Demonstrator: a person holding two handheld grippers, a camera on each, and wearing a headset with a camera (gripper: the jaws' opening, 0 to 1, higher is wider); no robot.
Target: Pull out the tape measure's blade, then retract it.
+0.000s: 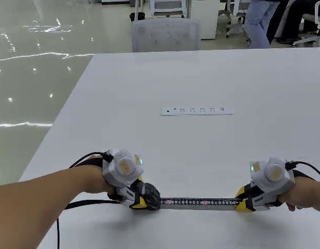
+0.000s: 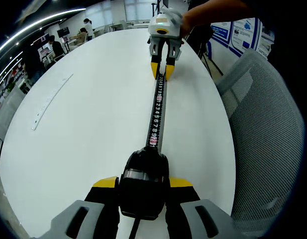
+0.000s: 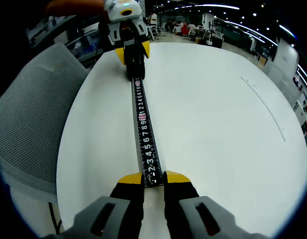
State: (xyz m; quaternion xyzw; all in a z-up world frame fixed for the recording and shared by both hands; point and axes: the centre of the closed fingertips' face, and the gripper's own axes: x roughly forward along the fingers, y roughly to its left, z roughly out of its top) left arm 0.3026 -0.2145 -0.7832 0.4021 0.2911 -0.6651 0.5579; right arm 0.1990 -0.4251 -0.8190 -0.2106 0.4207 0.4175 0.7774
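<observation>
Left claw: the left gripper (image 2: 143, 182) is clamping the black tape measure case (image 2: 145, 185) between its yellow tips at the bottom centre of its own view. This is probably anchoring the body so that the pull draws out tape and does not drag the case along.
Right claw: the right gripper (image 3: 153, 178) is pinching the free end of the blade (image 3: 143, 127) at the bottom centre of its view, with its jaws nearly together on the tip.
Blade: it is lying flat and straight on the white table (image 1: 201, 78) and is running between the two claws along the lower edge of the head view. The numbers are facing up.
Why so: both claws are sitting low and level at opposite ends, which seems to be keeping the tape from twisting or buckling.
Stage: the blade is looking drawn out, and the retracting is not yet done.
Hidden: the end hook is disappearing between the right jaws. The case's lock or brake button is too dark to make out.
Cut off: the person's forearms are running out of the lower corners of the head view.
Hard to read: a pale strip (image 1: 197, 110) is lying mid-table, and its markings are too small to identify.
</observation>
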